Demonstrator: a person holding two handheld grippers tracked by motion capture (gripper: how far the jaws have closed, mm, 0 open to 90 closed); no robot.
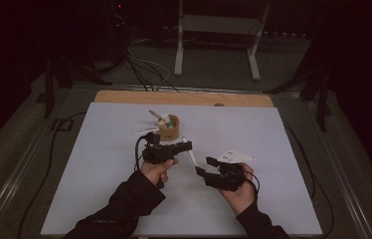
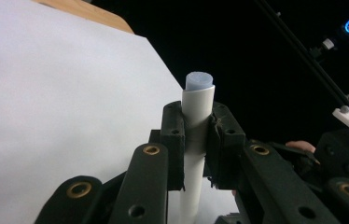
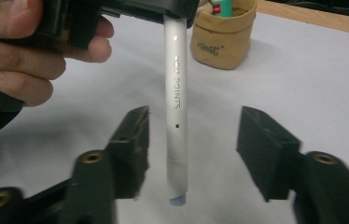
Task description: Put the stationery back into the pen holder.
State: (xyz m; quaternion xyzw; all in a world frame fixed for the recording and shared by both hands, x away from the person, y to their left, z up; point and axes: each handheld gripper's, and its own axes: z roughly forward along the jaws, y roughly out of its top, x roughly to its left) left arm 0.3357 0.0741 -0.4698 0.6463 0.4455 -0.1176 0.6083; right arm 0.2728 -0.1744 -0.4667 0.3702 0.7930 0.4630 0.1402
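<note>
**A:** I've got the white pen (image 3: 176, 93) clamped in the left gripper (image 2: 196, 140); its fingers (image 2: 172, 140) pinch the barrel near one end, and the pen hangs over the table (image 1: 99, 164), between my two hands.

**B:** And the right gripper (image 3: 191, 149)?

**A:** Fingers apart, one on each side of the lower barrel, touching nothing; no grip there.

**B:** How will it handle?

**A:** Light and stiff, I'd judge; smooth plastic, so it could slip or swivel; I'd take it mid-barrel, square across, not at the bluish tip (image 3: 177, 200).

**B:** The holder?

**A:** Small tan pouch (image 1: 170, 128) behind the left gripper, upright; a few pens or similar stick out; I can't tell each apart.
</note>
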